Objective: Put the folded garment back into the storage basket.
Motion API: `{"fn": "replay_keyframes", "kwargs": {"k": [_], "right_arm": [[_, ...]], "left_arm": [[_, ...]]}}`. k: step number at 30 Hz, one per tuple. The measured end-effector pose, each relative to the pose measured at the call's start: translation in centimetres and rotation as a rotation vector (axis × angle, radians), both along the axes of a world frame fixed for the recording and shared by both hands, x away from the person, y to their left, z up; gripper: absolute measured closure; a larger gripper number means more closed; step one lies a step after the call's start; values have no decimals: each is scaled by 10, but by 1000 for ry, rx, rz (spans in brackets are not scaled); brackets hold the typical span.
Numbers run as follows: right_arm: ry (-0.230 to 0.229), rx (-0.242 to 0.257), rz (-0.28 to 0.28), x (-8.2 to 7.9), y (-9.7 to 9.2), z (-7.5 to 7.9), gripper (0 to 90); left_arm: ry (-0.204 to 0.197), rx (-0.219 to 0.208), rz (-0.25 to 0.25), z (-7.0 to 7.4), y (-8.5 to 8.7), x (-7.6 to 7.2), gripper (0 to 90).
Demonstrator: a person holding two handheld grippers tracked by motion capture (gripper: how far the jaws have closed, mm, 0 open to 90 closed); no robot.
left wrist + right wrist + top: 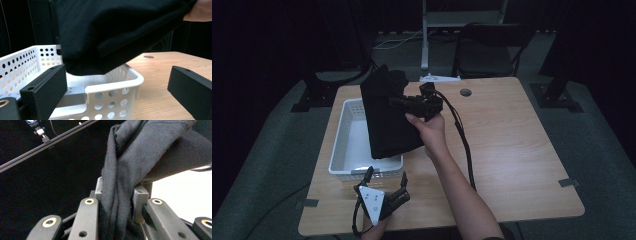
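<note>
Your right gripper [399,102] has its jaws clamped on a bunched fold of the black cloth [387,117], which hangs below them over the white basket [343,145] on the counter [512,150]. Your left gripper [384,182] sits just outside the basket's near wall, jaws spread wide and empty. The grip takes only a gathered edge, so the cloth could slip free. Its lower corner looks likely to drape over the basket rim beside your left jaws rather than land inside.
</note>
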State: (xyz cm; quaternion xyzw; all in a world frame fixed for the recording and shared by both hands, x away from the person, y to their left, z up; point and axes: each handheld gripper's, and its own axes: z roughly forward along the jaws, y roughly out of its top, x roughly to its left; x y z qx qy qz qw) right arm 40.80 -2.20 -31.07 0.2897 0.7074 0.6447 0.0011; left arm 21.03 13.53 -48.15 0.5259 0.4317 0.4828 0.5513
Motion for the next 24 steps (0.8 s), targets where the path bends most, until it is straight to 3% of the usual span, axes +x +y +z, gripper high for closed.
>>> {"fn": "replay_keyframes", "kwargs": {"k": [24], "right_arm": [[5, 19, 64, 0, 57, -3, 734]], "left_arm": [[-10, -2, -1, 0, 0, -1, 37]]}}
